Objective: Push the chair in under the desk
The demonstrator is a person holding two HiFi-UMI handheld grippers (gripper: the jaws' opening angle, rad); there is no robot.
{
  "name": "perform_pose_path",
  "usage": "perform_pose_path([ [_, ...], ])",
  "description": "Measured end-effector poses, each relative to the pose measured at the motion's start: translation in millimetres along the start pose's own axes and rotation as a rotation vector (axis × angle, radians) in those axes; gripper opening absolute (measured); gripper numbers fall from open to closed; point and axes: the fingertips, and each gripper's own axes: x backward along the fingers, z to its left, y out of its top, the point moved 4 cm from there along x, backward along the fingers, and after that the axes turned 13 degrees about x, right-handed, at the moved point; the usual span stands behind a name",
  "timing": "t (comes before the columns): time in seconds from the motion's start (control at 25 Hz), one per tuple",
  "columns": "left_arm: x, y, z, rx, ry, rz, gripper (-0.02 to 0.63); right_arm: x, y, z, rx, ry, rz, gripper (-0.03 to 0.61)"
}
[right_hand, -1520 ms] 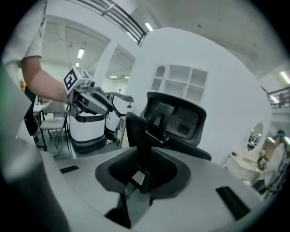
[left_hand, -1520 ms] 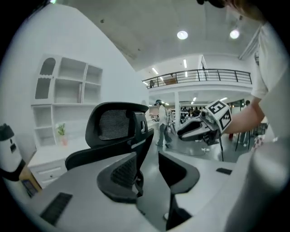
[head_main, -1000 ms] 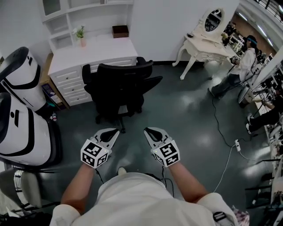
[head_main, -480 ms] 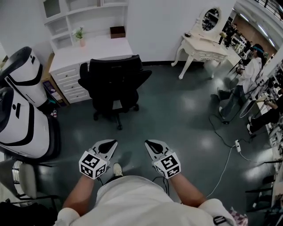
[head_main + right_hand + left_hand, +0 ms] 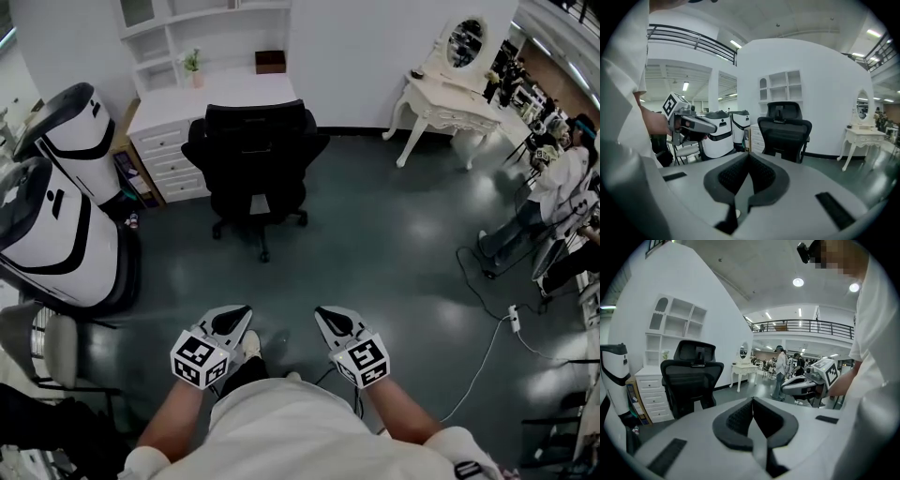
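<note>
Jaws pressed together and empty, your left gripper (image 5: 232, 319) and right gripper (image 5: 330, 321) hang well short of the black office chair (image 5: 255, 155), backrest toward you before the white desk (image 5: 234, 90). Meet the backrest squarely, pushing evenly on both sides.

To your left, two white-and-black machines (image 5: 58, 230) stand side by side. Off to your right, a white table (image 5: 452, 101) with curved legs carries an oval mirror (image 5: 468, 41). A white cable (image 5: 483, 364) trails over the dark floor (image 5: 375, 244) from a power strip (image 5: 514, 317), near a person in white (image 5: 561, 183).
</note>
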Motion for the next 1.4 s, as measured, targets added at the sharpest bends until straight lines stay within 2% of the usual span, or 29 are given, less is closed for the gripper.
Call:
perform_pose_path([
  [0.4,27,-37,-37,0.005,0.024,0.007,-0.003,39,-7,35,-0.003,0.013,-0.027,0.005],
  [0.76,38,-49,-52,0.017,0.038,0.003,-0.003,53,-6,52,0.021,0.045,-0.038,0.005],
  [1.4,25,-56,-62,-0.015,0.023,0.027,-0.003,56,-12,56,0.035,0.065,-0.042,0.003],
])
